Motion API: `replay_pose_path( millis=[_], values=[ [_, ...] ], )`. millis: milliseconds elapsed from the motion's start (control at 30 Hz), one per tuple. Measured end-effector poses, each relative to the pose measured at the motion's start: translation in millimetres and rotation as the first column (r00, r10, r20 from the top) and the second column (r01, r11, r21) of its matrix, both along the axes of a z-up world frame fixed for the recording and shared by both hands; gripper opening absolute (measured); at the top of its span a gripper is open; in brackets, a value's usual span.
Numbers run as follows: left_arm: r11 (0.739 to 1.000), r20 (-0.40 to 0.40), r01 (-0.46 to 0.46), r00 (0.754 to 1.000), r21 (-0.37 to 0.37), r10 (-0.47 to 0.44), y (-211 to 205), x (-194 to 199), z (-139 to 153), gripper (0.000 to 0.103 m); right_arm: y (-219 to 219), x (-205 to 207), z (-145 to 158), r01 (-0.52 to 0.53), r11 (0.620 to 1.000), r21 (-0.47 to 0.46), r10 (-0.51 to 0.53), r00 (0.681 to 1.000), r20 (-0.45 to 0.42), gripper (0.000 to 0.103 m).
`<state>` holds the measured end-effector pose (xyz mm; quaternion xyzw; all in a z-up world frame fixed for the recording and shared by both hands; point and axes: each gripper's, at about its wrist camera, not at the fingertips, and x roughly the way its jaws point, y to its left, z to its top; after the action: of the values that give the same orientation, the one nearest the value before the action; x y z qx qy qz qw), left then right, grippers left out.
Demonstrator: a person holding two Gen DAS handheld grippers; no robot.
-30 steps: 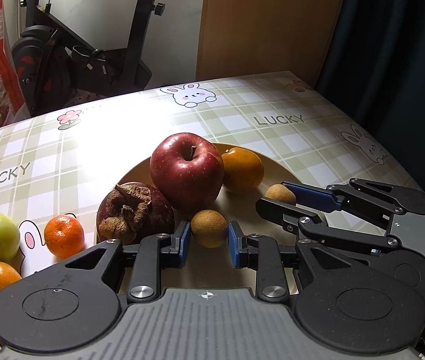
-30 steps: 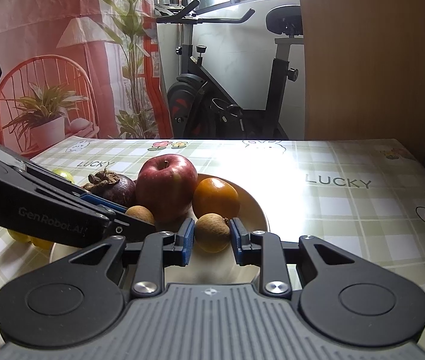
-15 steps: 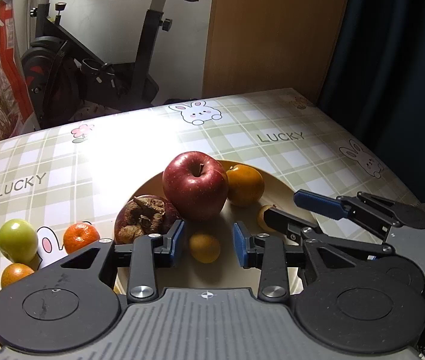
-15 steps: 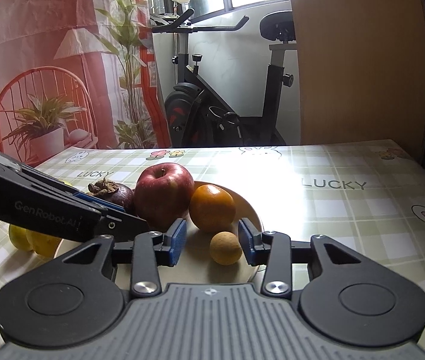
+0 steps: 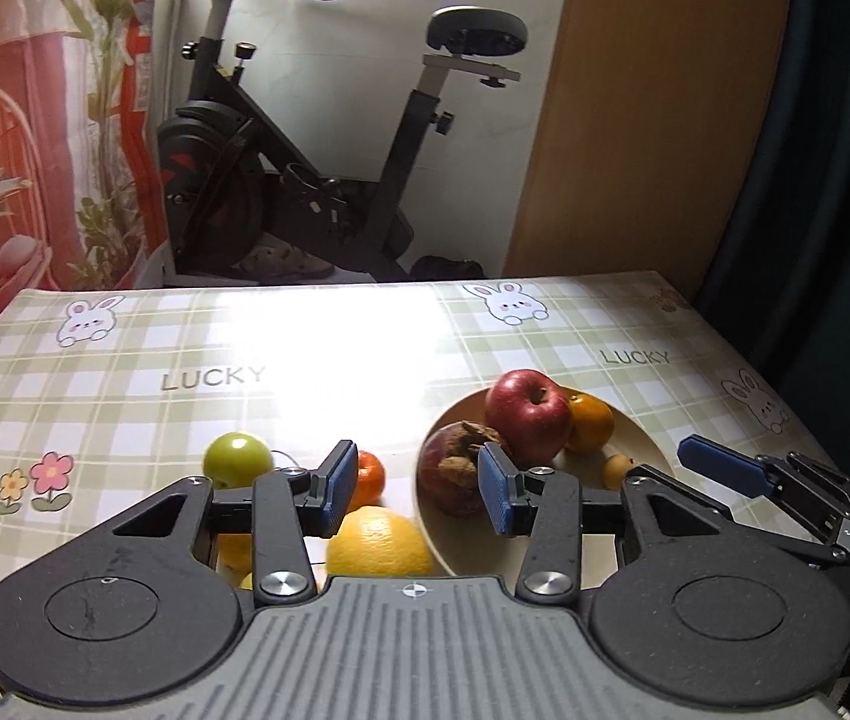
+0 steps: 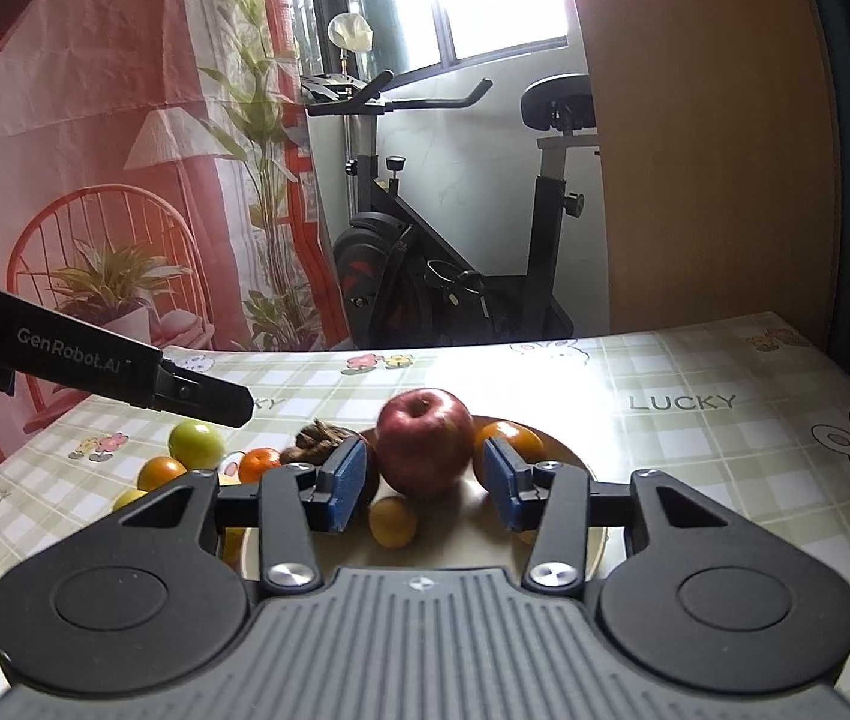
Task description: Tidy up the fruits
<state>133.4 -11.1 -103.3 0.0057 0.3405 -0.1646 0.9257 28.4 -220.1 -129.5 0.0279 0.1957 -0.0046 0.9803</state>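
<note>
A cream plate holds a red apple, an orange, a dark mangosteen and a small brown longan. In the right wrist view the plate holds the apple, orange and a longan. Left of the plate lie a green fruit, a small tangerine and a large orange. My left gripper is open and empty, raised above the plate's left edge. My right gripper is open and empty, just before the plate.
The table has a green checked cloth printed with rabbits and LUCKY. An exercise bike stands beyond the far edge. A wooden panel and a dark curtain are at the right. More small fruits lie left of the plate.
Both grippers let go of their longans on the plate, opened wide and drew back upward. The left gripper has also shifted left, toward the loose fruits.
</note>
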Motion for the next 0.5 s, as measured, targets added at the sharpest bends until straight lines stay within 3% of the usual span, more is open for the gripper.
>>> replay_pose_path(
  millis=[500],
  values=[
    [0.989, 0.111, -0.143, 0.984, 0.025, 0.139, 80, -40, 31, 0.055, 53, -10, 19, -0.048, 0.999, -0.016, 0.047, 0.997, -0.067, 0.050]
  ],
)
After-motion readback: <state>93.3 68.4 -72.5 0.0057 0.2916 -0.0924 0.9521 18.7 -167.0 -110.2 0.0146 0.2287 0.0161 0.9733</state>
